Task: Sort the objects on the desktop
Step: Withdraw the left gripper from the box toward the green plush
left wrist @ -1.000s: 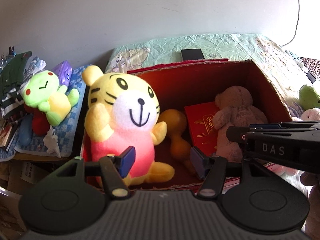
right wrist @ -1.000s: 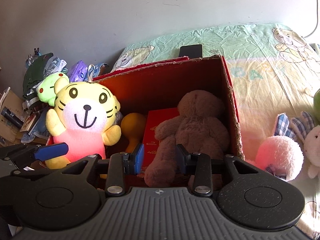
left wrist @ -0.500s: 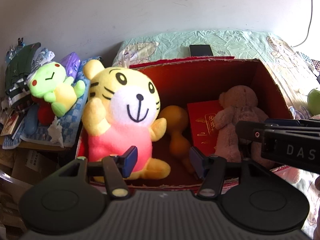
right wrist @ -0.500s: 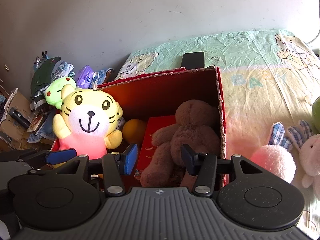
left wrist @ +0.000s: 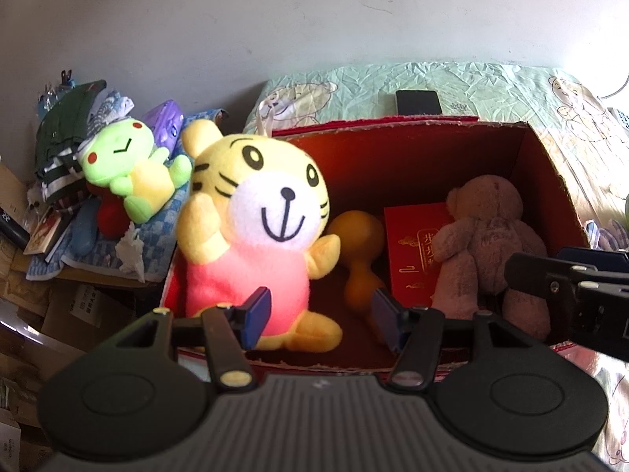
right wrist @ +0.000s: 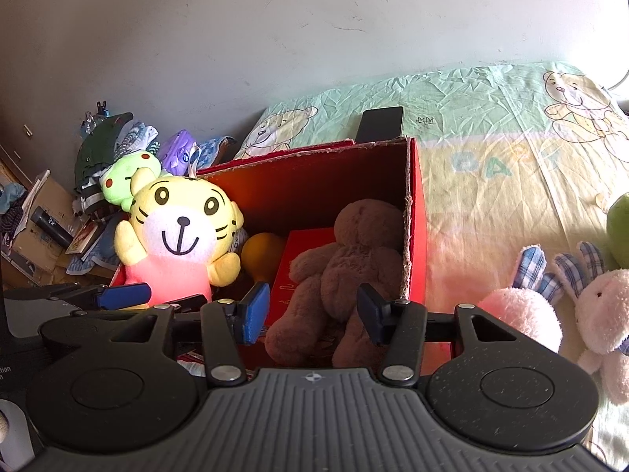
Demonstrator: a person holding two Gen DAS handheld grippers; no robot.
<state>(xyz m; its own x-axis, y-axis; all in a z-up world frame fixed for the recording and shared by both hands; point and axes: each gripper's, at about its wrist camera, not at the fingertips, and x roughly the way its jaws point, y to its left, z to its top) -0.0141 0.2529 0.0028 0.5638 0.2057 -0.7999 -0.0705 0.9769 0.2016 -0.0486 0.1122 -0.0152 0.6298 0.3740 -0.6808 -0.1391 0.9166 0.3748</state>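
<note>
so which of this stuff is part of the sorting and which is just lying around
Part of the job:
red box
tiger plush, brown bear, orange gourd and red booklet, all in the box
pink plush and white bunny, outside it

Just lying about:
phone
green plush on the side pile
bear-print sheet

Plain grey wall [right wrist: 275, 31] behind. Bed with wrinkled bear-print sheet [right wrist: 491, 126] against it, sunlit at right edge. Cluttered cardboard boxes [left wrist: 59, 306] at left.
</note>
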